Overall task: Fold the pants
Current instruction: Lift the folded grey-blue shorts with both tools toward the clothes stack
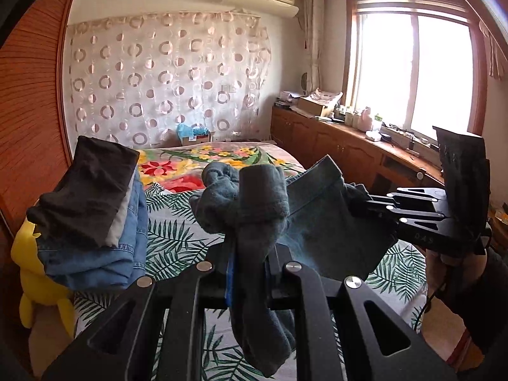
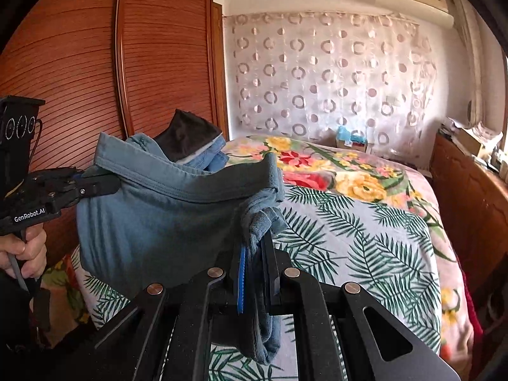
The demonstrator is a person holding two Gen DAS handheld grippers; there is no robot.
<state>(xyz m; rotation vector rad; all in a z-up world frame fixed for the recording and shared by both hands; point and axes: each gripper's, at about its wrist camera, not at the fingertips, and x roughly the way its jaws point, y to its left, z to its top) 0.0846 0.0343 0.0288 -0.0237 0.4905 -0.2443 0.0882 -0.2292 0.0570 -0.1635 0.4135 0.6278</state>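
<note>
Grey-blue pants [image 1: 320, 222] hang in the air above the bed, stretched between both grippers by the waistband. My left gripper [image 1: 250, 254] is shut on one bunched end of the waistband; it also shows in the right wrist view [image 2: 92, 184] at the left. My right gripper [image 2: 257, 254] is shut on the other bunched end, and shows in the left wrist view [image 1: 365, 204] at the right. In the right wrist view the pants [image 2: 152, 222] sag as a wide pouch between the two grippers.
A bed [image 2: 365, 222] with a leaf and flower cover lies below. A stack of folded jeans and dark clothes [image 1: 92, 216] sits at its left on a yellow plush toy [image 1: 31, 273]. A wooden wardrobe [image 2: 95, 63] stands left, a low cabinet [image 1: 333, 146] under the window right.
</note>
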